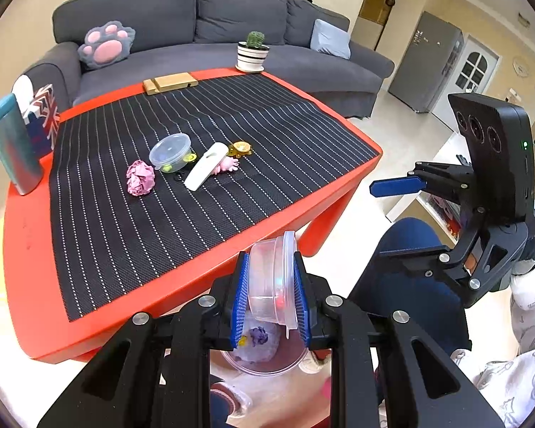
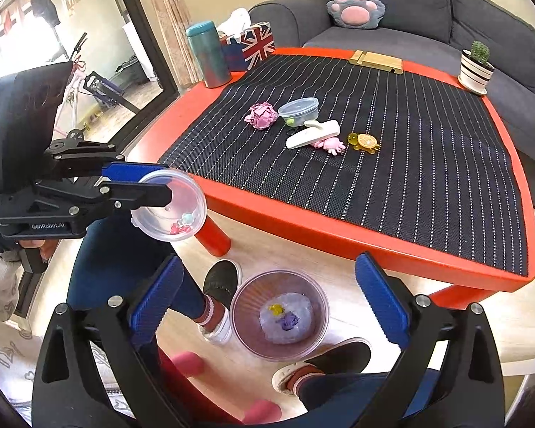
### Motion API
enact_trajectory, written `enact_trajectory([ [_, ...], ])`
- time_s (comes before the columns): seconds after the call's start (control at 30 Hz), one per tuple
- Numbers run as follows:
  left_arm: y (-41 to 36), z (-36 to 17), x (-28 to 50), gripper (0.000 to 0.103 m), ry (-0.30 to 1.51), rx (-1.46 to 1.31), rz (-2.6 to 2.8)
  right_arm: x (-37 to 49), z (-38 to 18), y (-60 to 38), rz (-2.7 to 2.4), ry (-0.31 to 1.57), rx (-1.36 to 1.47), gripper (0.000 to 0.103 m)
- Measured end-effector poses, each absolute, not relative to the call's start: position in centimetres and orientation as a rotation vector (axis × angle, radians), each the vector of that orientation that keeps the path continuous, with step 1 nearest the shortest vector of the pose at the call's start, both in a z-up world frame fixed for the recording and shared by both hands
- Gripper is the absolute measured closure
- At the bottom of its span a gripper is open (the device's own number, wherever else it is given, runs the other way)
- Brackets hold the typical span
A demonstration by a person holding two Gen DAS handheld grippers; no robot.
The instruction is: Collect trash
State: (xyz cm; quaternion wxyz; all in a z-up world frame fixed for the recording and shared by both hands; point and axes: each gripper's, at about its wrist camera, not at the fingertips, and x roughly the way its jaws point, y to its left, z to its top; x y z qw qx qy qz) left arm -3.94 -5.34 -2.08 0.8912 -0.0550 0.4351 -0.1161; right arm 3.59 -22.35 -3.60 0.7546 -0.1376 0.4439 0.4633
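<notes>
My left gripper (image 1: 271, 285) is shut on a small clear lidded tub (image 1: 273, 274), tilted on its side off the red table's (image 1: 35, 285) near edge. The right wrist view shows this tub (image 2: 176, 210) with small colourful bits inside, held by the left gripper (image 2: 167, 182). Below on the floor stands a clear bin (image 2: 280, 315) with purple and yellow scraps in it. My right gripper (image 2: 267, 260) hangs open above the bin with nothing between its fingers. On the black mat lie a pink paper ball (image 2: 262, 115) and a second clear tub (image 2: 299, 110).
A white object (image 2: 312, 133), a pink toy (image 2: 330, 144) and a yellow turtle toy (image 2: 363, 141) lie mid-table. A teal tumbler (image 2: 210, 55), flag tissue box (image 2: 255, 44), wooden stand (image 2: 376, 60) and cactus pot (image 2: 476, 69) line the far edge. A person's feet (image 2: 221, 278) flank the bin.
</notes>
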Motion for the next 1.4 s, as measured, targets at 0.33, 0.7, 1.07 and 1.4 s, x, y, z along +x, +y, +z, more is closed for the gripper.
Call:
enact_trajectory([
  [0.33, -6.5, -2.0, -3.8, 0.08, 0.906, -0.093, -0.265, 4.1, -2.8, -24.0, 0.972, 0.951, -0.271, 0.007],
  [0.7, -7.4, -2.2, -3.5, 0.079, 0.916, -0.081, -0.288, 4.3, -2.5, -24.9, 0.955, 0.942, -0.252, 0.007],
  [1.07, -7.0, -2.5, -3.1, 0.008, 0.905, -0.091, -0.251, 4.5, -2.5, -25.3, 0.944, 0.942, -0.241, 0.007],
  [1.4, -6.6, -2.5, -3.1, 0.008, 0.905, -0.103, -0.231, 4.4, -2.6, -25.1, 0.951, 0.947, -0.24, 0.007],
])
